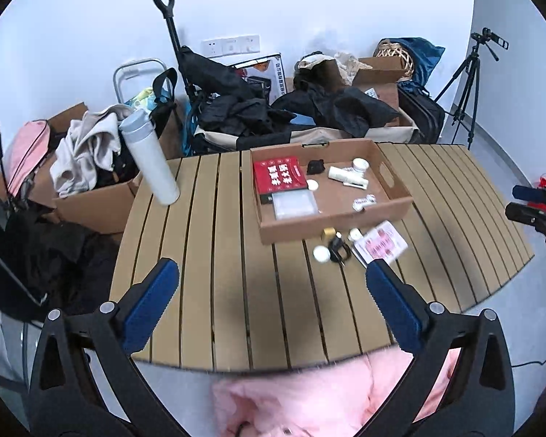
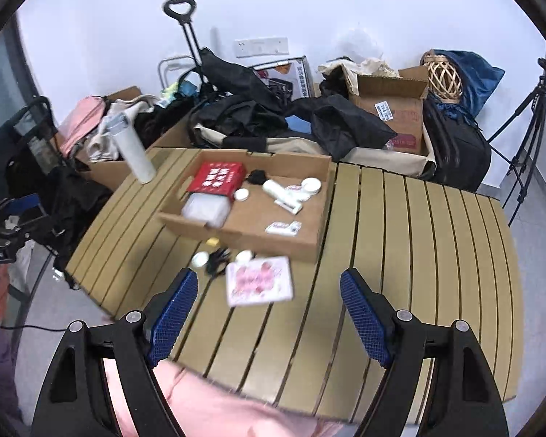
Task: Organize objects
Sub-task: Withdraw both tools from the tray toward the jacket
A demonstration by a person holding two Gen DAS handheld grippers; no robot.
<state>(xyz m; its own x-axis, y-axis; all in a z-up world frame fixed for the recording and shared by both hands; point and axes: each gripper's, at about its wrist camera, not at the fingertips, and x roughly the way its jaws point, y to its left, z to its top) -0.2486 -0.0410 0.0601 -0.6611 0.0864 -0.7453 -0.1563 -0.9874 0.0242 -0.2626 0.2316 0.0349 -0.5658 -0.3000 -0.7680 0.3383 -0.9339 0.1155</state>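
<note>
Gaping right tongs face pink packet, cardboard tray.

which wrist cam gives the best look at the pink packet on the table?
Right wrist view: the pink packet lies whole and large just ahead of the open right gripper, though slightly blurred. In the left wrist view it is smaller, off to the right, and its near corner is covered by a left gripper finger.

slatted table — cardboard tray, white bottle, pink packet
</note>
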